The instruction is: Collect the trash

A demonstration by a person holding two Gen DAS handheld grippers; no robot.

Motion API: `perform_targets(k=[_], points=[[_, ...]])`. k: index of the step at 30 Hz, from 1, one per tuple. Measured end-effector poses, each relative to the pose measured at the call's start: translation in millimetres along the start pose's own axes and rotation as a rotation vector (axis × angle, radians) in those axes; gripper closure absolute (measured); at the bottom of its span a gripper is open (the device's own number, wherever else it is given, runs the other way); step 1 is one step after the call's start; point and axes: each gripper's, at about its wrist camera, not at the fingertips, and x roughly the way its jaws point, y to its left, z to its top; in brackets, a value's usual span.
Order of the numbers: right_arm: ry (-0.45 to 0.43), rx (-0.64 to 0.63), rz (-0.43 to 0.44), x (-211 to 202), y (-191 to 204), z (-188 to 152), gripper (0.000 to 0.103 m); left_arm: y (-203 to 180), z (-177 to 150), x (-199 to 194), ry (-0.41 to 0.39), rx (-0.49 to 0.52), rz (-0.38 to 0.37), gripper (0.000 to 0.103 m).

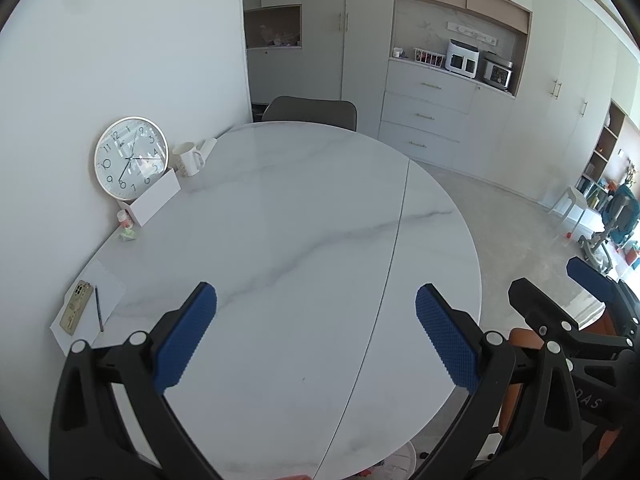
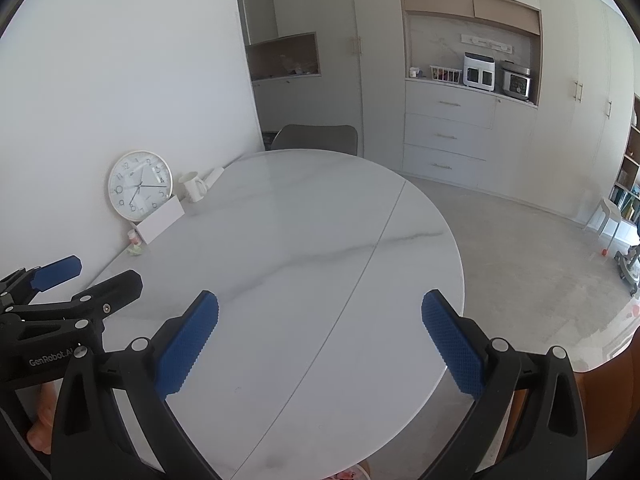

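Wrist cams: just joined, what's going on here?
A person holds two black grippers with blue pads over a round white marble table. The left gripper and right gripper are both open and empty, apart from anything. The likely trash, a small crumpled green-and-white wrapper, lies untouched at the table's wall edge, near a small white bottle, a white box, a round gold-rimmed clock and a white mug. Nothing is collected yet.
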Motion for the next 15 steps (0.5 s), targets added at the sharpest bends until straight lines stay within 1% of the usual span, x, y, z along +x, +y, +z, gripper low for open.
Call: perform_targets(k=[15], points=[[0.006,0.000,0.010,-1.2,3.3,-1.1,0.002,3.7,-1.8,-1.0,0.001,-0.006,0.008,0.007]])
